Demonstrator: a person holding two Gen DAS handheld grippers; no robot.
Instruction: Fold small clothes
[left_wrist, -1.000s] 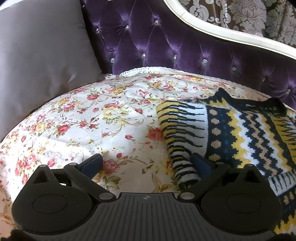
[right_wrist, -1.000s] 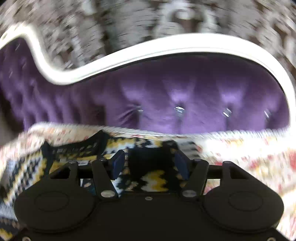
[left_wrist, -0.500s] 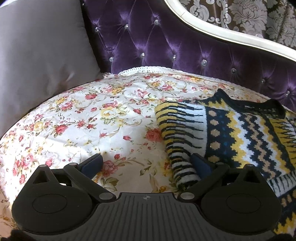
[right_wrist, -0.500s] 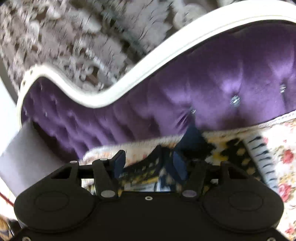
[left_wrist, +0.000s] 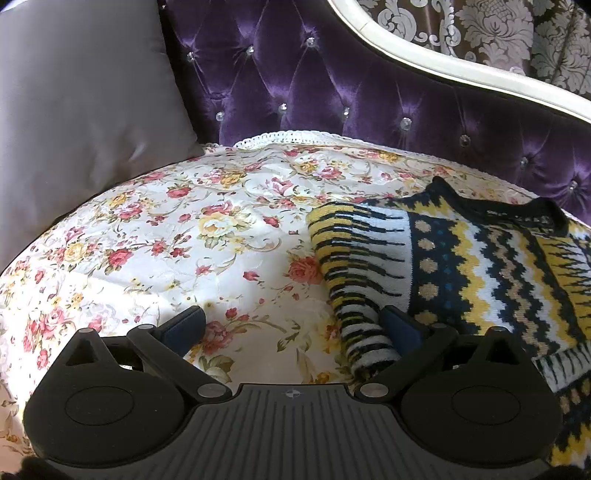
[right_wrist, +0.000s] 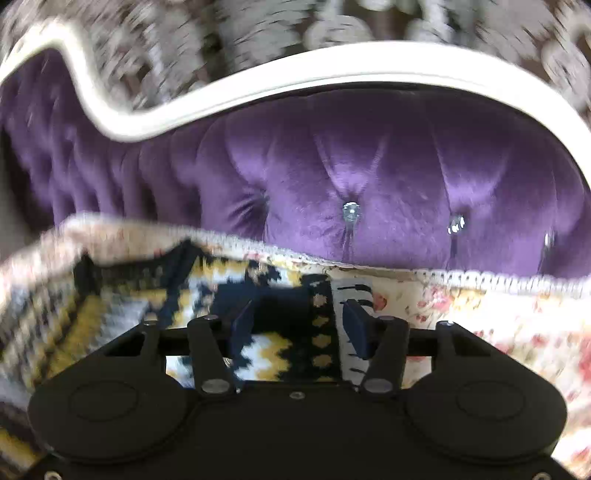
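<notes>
The folding is looking only partly done: the patterned knit sweater (left_wrist: 480, 266) is lying on the floral quilt (left_wrist: 184, 236) at the right of the left wrist view, with its striped sleeve (left_wrist: 354, 266) already lying turned in along the body's left edge, while the body itself is still spread out and the dark collar is showing toward the upper right, near the purple tufted sofa back (left_wrist: 332, 85). What is left, judging by this, is bringing in the other side and folding the body over. The left gripper (left_wrist: 291, 325) is sitting wide and released at the bottom of its frame, its right finger resting just beside the sleeve's cuff and nothing lying clamped between the pads. The right gripper (right_wrist: 299, 325) is hanging low over the sweater in the lower middle of its blurred view, and its jaws are closing, with knit fabric showing between them but not yet visibly pinched. The sweater is looking thick and soft, banded in navy, yellow and white zigzags, lying mostly flat. A grey cushion (left_wrist: 81, 103) is filling the upper left.
</notes>
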